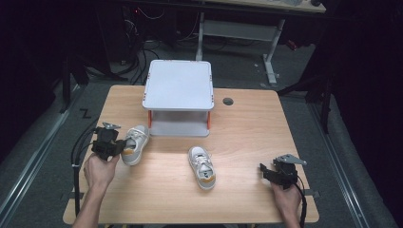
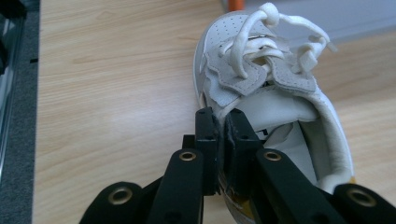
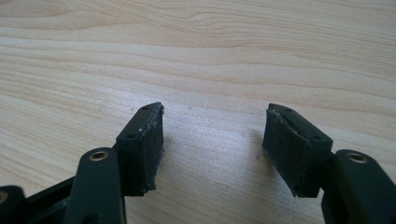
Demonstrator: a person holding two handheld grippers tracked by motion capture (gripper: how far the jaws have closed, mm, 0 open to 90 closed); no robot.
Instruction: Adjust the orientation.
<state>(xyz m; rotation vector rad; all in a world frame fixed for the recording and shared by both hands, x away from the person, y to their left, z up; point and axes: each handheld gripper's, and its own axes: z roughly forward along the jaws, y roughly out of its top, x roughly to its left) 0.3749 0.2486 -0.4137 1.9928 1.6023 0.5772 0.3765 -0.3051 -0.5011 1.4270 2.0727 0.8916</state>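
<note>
At the left of the high view the left gripper pinches the heel collar of a white shoe, a hold suited to carrying it toward the rack above, while the right gripper, jaws spread and empty, waits at lower right beside the second shoe.
</note>
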